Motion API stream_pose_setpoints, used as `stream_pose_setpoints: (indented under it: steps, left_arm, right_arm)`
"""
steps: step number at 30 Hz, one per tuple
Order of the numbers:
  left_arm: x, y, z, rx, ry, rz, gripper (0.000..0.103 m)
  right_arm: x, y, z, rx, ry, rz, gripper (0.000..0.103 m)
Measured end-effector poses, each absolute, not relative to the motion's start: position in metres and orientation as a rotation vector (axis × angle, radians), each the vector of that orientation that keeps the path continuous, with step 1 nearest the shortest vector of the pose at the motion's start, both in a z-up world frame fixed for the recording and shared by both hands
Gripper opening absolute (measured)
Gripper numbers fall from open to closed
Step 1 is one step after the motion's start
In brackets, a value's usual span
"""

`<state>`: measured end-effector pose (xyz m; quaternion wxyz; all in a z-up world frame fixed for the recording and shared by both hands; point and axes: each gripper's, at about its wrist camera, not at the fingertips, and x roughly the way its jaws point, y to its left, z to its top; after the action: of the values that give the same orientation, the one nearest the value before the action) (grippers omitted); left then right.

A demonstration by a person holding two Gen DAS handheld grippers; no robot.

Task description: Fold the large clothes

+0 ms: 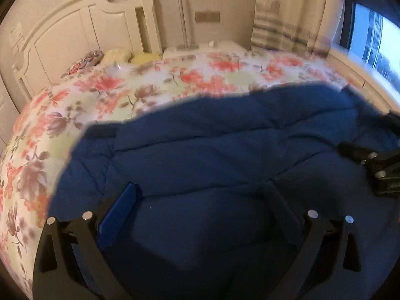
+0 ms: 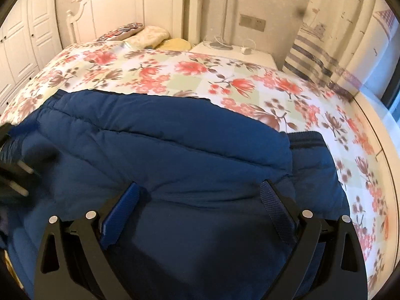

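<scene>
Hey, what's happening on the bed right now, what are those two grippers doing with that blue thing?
A person is working with two handheld grippers over a puffy, quilted dark blue jacket spread on a bed with a floral pink-and-green bedspread. Both the left gripper and the right gripper hover wide open just above the jacket, gripping nothing. The jacket looks partly folded, with one layer lying over another near its right edge. The white headboard and pillows sit beyond it.
</scene>
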<state>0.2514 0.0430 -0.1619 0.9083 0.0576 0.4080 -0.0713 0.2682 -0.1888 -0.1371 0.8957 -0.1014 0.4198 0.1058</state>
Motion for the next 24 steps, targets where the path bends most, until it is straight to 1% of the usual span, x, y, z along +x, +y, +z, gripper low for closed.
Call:
stream_pose_setpoints:
  steps: [4, 6, 9, 12, 14, 16, 19, 21, 24]
  left_arm:
    - [0.257, 0.055, -0.165, 0.040, 0.863, -0.177, 0.101]
    - [0.247, 0.064, -0.157, 0.037, 0.833, -0.104, 0.100]
    - [0.208, 0.073, -0.135, 0.010, 0.731, -0.093, 0.100]
    - [0.185, 0.078, -0.138, 0.097, 0.712, -0.016, 0.101]
    - [0.184, 0.088, -0.155, 0.101, 0.757, 0.021, 0.101]
    - [0.181, 0.108, -0.161, -0.023, 0.765, -0.032, 0.101]
    - [0.184, 0.111, -0.161, -0.018, 0.772, -0.027, 0.101]
    - [0.185, 0.109, -0.161, -0.001, 0.775, -0.019, 0.101]
    - [0.176, 0.116, -0.153, -0.011, 0.758, -0.003, 0.101]
  right_arm:
    - [0.274, -0.196, -0.138, -0.166, 0.902, 0.188, 0.092]
    - [0.267, -0.196, -0.131, -0.173, 0.876, 0.147, 0.092]
    - [0.235, -0.183, -0.111, -0.197, 0.801, 0.233, 0.092]
    - [0.201, -0.159, -0.099, -0.261, 0.748, 0.332, 0.092]
    - [0.187, -0.141, -0.105, -0.314, 0.762, 0.394, 0.092]
    - [0.180, -0.121, -0.129, -0.415, 0.793, 0.409, 0.093]
    - [0.188, -0.129, -0.136, -0.343, 0.811, 0.430, 0.093]
    - [0.191, -0.136, -0.133, -0.306, 0.824, 0.432, 0.090]
    - [0.183, -0.147, -0.124, -0.325, 0.779, 0.353, 0.090]
